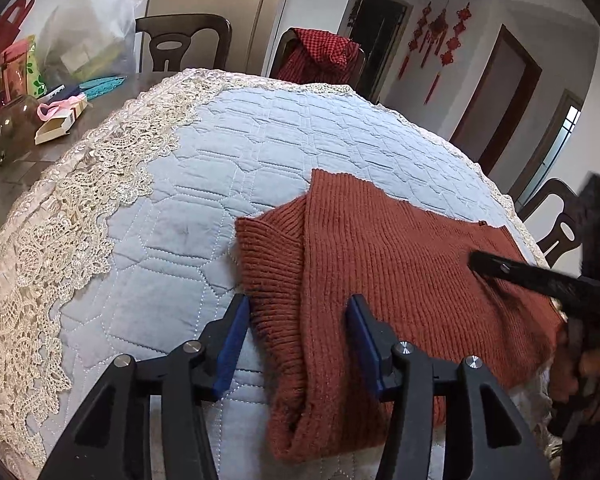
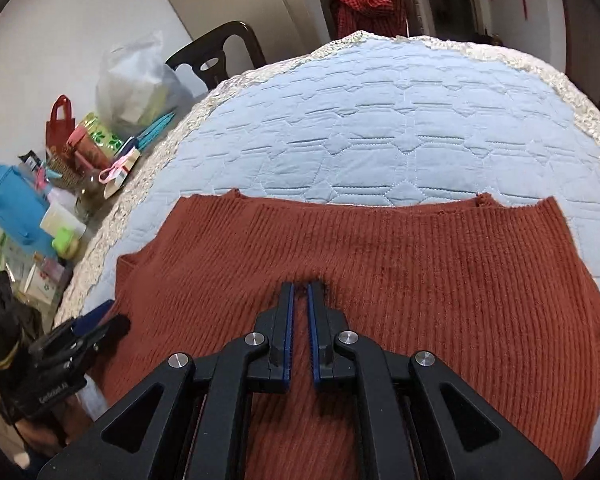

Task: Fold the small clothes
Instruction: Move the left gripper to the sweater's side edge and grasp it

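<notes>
A rust-red ribbed knit sweater [image 2: 400, 272] is lying flat on a pale blue quilted cloth with a cream lace border [image 1: 228, 152], which is covering the worktop. In the left wrist view, one ribbed-cuffed sleeve [image 1: 272, 264] is lying folded across the garment's left side.

The left gripper [image 1: 298, 340] is hovering low over that sleeve with its jaws spread wide, one blue-padded finger on either side of the cuff and nothing pinched between them.

The right gripper [image 2: 299, 300] is pointing down onto the middle of the sweater. Its jaws are nearly pressed together, a narrow slit showing between the blue pads, and the tips are touching the knit; whether any fabric is caught there is impossible to tell.

Along the worktop's bare left edge, a white plastic bag [image 2: 134, 80], a small red tote bag [image 2: 61, 122] and a bright blue bottle [image 2: 14, 210] are sitting among clutter. A dark wooden chair draped with red checked fabric [image 1: 320, 56] is standing at the far side.
</notes>
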`<state>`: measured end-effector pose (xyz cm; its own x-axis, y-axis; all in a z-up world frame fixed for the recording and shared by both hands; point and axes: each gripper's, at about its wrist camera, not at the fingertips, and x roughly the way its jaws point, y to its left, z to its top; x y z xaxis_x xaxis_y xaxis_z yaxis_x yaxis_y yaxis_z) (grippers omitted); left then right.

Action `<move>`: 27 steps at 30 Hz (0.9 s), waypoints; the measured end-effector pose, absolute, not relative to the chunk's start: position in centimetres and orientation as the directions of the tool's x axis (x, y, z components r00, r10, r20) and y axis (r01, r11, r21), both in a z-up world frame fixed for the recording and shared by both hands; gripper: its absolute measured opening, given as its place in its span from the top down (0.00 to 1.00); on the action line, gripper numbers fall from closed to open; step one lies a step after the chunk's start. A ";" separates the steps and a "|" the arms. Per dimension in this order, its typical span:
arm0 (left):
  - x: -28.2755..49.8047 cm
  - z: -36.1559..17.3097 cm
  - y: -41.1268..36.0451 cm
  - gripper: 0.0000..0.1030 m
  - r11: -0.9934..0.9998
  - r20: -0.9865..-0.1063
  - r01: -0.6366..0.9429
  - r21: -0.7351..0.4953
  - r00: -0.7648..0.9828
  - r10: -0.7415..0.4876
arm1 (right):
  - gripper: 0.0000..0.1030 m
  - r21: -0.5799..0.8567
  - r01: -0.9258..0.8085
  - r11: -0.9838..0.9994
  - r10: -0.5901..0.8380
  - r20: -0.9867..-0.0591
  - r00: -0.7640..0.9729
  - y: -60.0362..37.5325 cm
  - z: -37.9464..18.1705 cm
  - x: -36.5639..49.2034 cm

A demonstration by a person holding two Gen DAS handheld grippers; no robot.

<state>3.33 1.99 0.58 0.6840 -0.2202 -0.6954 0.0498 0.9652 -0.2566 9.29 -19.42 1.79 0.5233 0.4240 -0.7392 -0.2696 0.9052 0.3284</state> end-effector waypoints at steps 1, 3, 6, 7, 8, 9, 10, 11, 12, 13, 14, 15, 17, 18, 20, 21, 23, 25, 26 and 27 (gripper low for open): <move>3.4 0.6 2.0 0.48 0.966 -0.696 0.048 -0.255 0.685 -0.218 | 0.94 0.335 -0.284 0.899 0.438 -0.731 0.524 -19.4 2.0 8.7; 3.6 0.5 2.0 0.47 0.967 -0.694 0.045 -0.253 0.688 -0.214 | 0.94 0.345 -0.311 0.886 0.462 -0.719 0.519 -19.3 2.1 7.2; 4.0 0.6 1.9 0.46 0.968 -0.692 0.043 -0.248 0.691 -0.208 | 0.94 0.326 -0.326 0.887 0.457 -0.723 0.518 -19.3 1.3 5.4; 4.1 0.5 1.9 0.46 0.968 -0.691 0.043 -0.247 0.692 -0.208 | 0.94 0.325 -0.328 0.887 0.457 -0.715 0.528 -19.5 1.5 4.8; 4.2 0.5 1.9 0.46 0.968 -0.691 0.044 -0.246 0.693 -0.207 | 0.94 0.327 -0.326 0.887 0.458 -0.714 0.529 -19.7 1.6 4.3; 4.3 0.5 2.0 0.45 0.968 -0.691 0.045 -0.248 0.692 -0.209 | 0.93 0.332 -0.330 0.884 0.464 -0.710 0.530 -19.8 1.8 3.9; 4.4 0.5 2.0 0.45 0.967 -0.692 0.045 -0.251 0.690 -0.212 | 0.93 0.334 -0.335 0.881 0.469 -0.708 0.529 -19.8 1.9 3.5; 4.5 0.5 2.0 0.45 0.966 -0.692 0.046 -0.254 0.689 -0.215 | 0.93 0.332 -0.339 0.880 0.470 -0.708 0.527 -19.7 2.0 3.2; 4.6 0.5 2.1 0.45 0.965 -0.693 0.047 -0.257 0.687 -0.218 | 0.93 0.327 -0.344 0.880 0.469 -0.711 0.524 -19.7 1.8 3.0; 4.7 0.5 2.1 0.45 0.965 -0.694 0.047 -0.259 0.685 -0.220 | 0.93 0.323 -0.351 0.879 0.470 -0.714 0.519 -19.6 1.6 2.8; 4.7 0.5 2.1 0.45 0.964 -0.696 0.045 -0.261 0.684 -0.221 | 0.93 0.321 -0.353 0.879 0.469 -0.717 0.515 -19.6 1.3 2.8; 4.7 0.5 2.2 0.45 0.964 -0.698 0.043 -0.263 0.681 -0.221 | 0.93 0.326 -0.351 0.878 0.472 -0.713 0.519 -19.7 1.1 2.7; 4.8 0.5 2.2 0.45 0.963 -0.701 0.038 -0.267 0.677 -0.222 | 0.93 0.349 -0.342 0.873 0.485 -0.703 0.520 -20.0 1.0 2.8; 4.8 0.5 2.2 0.45 0.962 -0.703 0.037 -0.270 0.675 -0.224 | 0.93 0.352 -0.341 0.872 0.487 -0.703 0.519 -20.0 1.0 2.8; 4.6 0.5 2.2 0.45 0.958 -0.703 0.038 -0.284 0.672 -0.234 | 0.93 0.351 -0.342 0.872 0.486 -0.703 0.519 -19.9 1.0 2.9; 4.5 0.4 2.2 0.45 0.956 -0.701 0.040 -0.292 0.671 -0.242 | 0.93 0.346 -0.343 0.873 0.484 -0.704 0.520 -19.9 1.0 2.9; 4.1 0.4 2.0 0.45 0.952 -0.696 0.051 -0.302 0.671 -0.257 | 0.93 0.342 -0.344 0.874 0.481 -0.705 0.522 -19.7 1.0 2.8; 3.7 0.3 1.9 0.45 0.941 -0.687 0.070 -0.332 0.665 -0.292 | 0.93 0.348 -0.340 0.874 0.483 -0.701 0.524 -19.7 1.0 2.8; 3.5 0.3 2.0 0.45 0.932 -0.681 0.077 -0.355 0.661 -0.314 | 0.93 0.352 -0.339 0.872 0.486 -0.699 0.524 -19.8 1.0 2.8; 3.4 0.2 2.1 0.45 0.924 -0.674 0.083 -0.374 0.659 -0.332 | 0.93 0.357 -0.338 0.871 0.489 -0.697 0.524 -19.8 0.9 2.7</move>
